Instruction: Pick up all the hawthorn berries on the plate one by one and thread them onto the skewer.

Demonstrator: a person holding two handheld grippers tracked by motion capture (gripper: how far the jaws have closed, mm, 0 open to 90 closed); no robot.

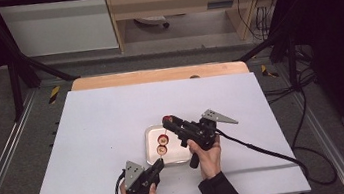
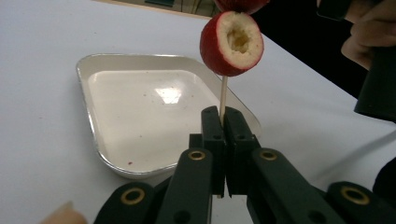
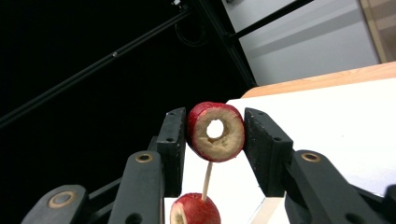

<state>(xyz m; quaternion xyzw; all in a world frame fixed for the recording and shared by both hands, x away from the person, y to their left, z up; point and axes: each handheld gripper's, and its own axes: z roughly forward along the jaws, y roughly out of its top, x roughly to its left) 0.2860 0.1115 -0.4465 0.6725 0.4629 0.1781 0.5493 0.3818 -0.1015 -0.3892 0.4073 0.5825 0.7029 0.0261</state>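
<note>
- Skewer (image 2: 223, 95): I see this thin wooden stick standing upright in the middle of the left gripper view, its lower end pinched between the jaws of my left tool (image 2: 223, 122), which are closed tight on it.
- A cored red fruit piece (image 2: 231, 43) sits on the stick near the top centre of that view, pale flesh and hollow facing the camera, well above the jaws. A second red piece just cuts in at the top edge above it.
- In the right gripper view my right tool (image 3: 215, 135) grips a red fruit ring (image 3: 216, 131) at frame centre, one pad against each side of its red skin. The stick runs down from under the ring to the lower fruit piece at the bottom centre of that frame.
- White tray (image 1: 151, 142): in the high view it lies slightly right of centre and below it, on the white tabletop (image 1: 104, 131). The skewered pieces show over its left part. In the left gripper view the tray spreads across the left and middle of the frame behind the jaws, with a few small reddish specks on its bare floor.
- In the high view the left tool is at bottom centre, just beside the tray's lower left corner, and the right tool reaches in from the right across the tray's upper edge.
- Each tool is carried by a hand entering from the bottom edge, and a black cable (image 1: 263, 151) trails right across the tabletop.
</note>
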